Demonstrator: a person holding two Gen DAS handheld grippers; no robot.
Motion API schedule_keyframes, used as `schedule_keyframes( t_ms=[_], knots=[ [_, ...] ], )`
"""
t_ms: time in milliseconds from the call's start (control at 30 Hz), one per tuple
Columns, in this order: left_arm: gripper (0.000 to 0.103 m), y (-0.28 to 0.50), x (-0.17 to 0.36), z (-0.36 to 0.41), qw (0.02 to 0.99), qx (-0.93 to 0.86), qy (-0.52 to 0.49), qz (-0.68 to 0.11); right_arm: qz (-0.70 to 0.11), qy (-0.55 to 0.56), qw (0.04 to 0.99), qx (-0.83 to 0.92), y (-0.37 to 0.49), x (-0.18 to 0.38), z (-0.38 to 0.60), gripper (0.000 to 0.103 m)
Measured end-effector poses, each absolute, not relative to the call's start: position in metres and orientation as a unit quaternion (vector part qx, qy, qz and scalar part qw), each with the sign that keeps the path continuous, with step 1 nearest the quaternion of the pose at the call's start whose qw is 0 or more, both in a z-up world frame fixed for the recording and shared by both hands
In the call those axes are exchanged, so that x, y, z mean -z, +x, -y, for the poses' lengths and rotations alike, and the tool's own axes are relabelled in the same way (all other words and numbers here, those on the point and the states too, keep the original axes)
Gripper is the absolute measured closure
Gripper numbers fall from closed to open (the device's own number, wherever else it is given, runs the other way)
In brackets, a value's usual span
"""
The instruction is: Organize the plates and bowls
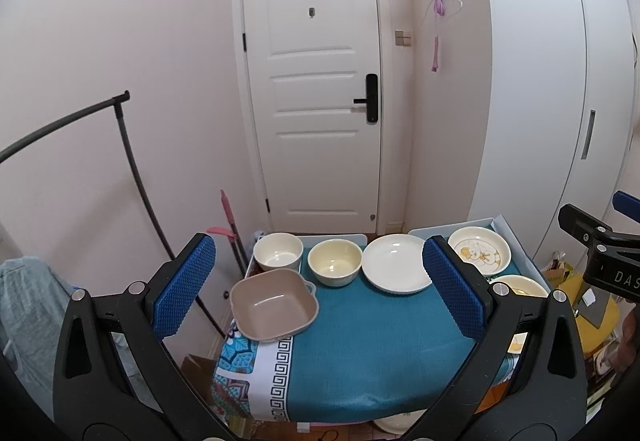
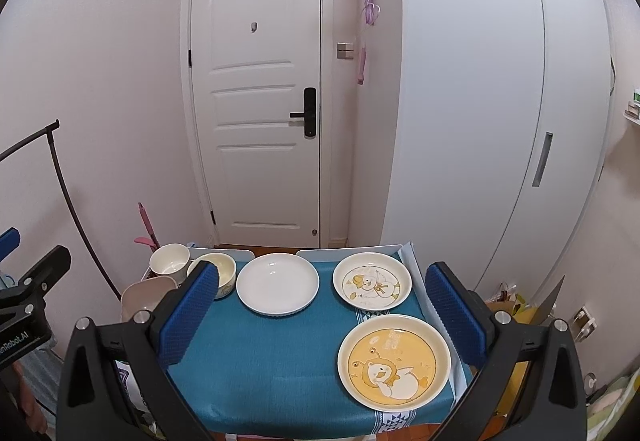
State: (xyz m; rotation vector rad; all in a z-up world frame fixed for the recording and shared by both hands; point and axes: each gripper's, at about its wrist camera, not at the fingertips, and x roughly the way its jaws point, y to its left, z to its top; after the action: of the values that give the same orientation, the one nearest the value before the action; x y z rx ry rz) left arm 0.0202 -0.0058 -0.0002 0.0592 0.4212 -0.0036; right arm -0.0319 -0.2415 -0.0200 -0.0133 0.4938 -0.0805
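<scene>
On the teal-clothed table [image 1: 360,353] stand a white round bowl [image 1: 278,251], a cream bowl [image 1: 335,261], a tan square bowl [image 1: 274,305], a plain white plate [image 1: 396,263], a white cartoon plate [image 1: 479,251] and a yellow cartoon plate [image 2: 394,361]. My left gripper [image 1: 316,289] is open and empty, held above the table's near side. My right gripper [image 2: 324,313] is open and empty, held above the table with the yellow plate between its fingers in view. The plain plate [image 2: 277,284] and the white cartoon plate [image 2: 372,281] also show in the right wrist view.
A white door [image 1: 316,81] and a tall white cabinet [image 2: 480,101] stand behind the table. A dark clothes rail [image 1: 132,169] stands at the left. A pink-handled tool [image 1: 230,225] leans by the wall. Bags and clutter [image 1: 576,293] lie at the right.
</scene>
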Motion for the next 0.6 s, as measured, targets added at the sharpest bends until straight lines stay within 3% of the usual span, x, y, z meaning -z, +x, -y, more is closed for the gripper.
schedule_keyframes(
  t_ms=[600],
  knots=[
    [0.0,0.0253,0.0023,0.0055,0.977,0.001,0.029,-0.21,-0.247,-0.006,0.968,0.039,-0.0292,0.0229,0.2403,0.0]
  ],
)
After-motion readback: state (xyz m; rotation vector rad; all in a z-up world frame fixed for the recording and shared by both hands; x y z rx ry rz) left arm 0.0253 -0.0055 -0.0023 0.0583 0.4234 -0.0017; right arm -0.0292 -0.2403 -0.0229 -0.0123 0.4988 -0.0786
